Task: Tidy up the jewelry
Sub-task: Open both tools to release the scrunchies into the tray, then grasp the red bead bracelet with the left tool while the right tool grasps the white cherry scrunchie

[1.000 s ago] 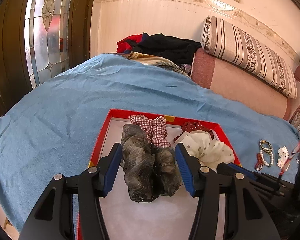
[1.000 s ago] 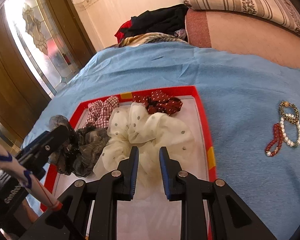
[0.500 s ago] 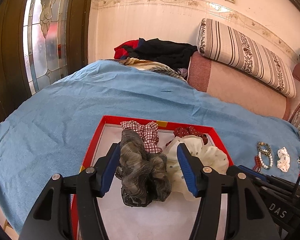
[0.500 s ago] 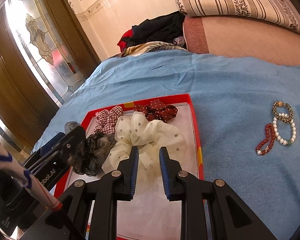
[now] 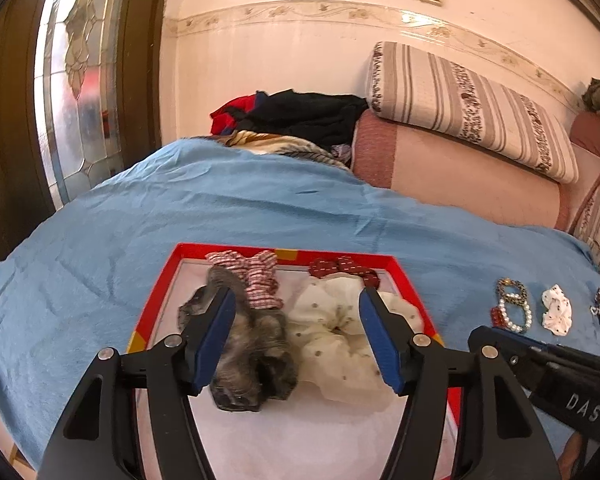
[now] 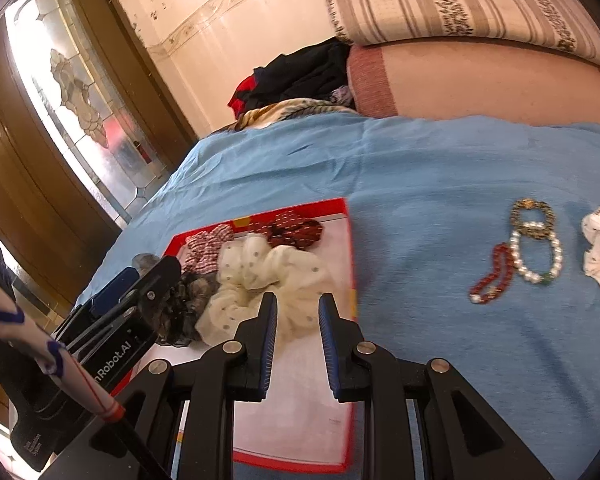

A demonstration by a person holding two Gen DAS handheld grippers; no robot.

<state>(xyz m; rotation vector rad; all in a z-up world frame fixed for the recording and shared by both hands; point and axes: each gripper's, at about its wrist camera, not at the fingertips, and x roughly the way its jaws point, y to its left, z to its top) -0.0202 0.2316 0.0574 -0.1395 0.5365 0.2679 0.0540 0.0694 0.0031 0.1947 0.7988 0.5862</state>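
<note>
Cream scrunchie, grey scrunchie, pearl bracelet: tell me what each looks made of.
Cream scrunchie: thin, matte, slightly sheer fabric, probably chiffon, judging by soft gathered folds and small dots.
Grey scrunchie: thin crinkled cloth with a mottled print; the weave is too blurred to tell.
Pearl bracelet: glossy white round beads, pearl or imitation; it cannot be told which.

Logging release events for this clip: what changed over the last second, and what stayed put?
The left gripper spread its fingers wide and let go of the grey scrunchie, which now lies in the red tray. The right gripper swung right, toward the bracelets, with nothing between its slightly parted fingers. The other scrunchies and bracelets stayed put.
</note>
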